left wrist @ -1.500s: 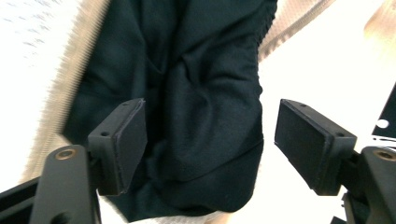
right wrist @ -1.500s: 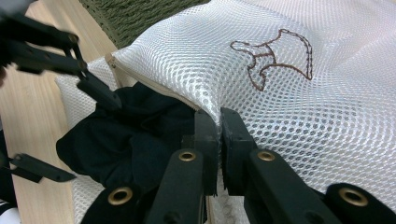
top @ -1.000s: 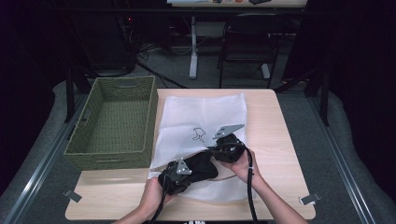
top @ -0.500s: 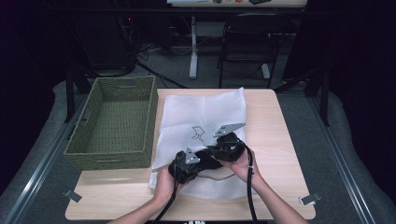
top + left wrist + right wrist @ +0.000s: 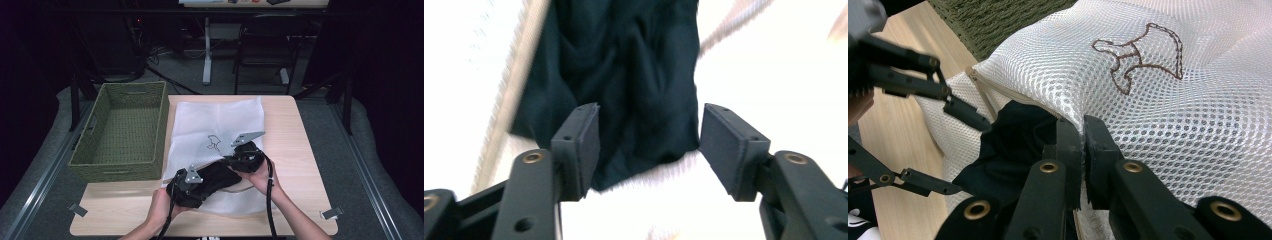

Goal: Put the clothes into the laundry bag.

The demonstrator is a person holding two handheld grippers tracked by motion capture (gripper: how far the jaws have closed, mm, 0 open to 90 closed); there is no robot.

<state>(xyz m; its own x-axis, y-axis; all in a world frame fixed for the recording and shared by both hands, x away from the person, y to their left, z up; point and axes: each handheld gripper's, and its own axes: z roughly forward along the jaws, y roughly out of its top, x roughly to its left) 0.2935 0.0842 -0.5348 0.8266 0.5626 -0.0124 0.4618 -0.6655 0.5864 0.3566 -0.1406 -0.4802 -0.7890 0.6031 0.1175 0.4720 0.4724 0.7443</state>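
A white mesh laundry bag (image 5: 220,120) with a brown stitched emblem lies flat on the wooden table (image 5: 300,150). A black garment (image 5: 215,177) sits at the bag's near, zipped mouth, partly under the mesh. My right gripper (image 5: 1082,125) is shut on the mesh edge at that mouth and holds it up; from above it (image 5: 231,160) is right of the garment. My left gripper (image 5: 649,130) is open, with the black garment (image 5: 634,60) just beyond its pads and not pinched. In the right gripper view the open left gripper (image 5: 955,152) stands left of the dark cloth (image 5: 1013,145).
A green woven basket (image 5: 120,130) stands against the bag's left side, at the table's left edge. Bare wood lies right of the bag and along the near edge. A chair and desk legs stand on the floor beyond the table.
My left gripper pushed toward the bag's mouth, then drew back toward the person. The black garment now stretches between the two grippers. The right gripper has hardly moved.
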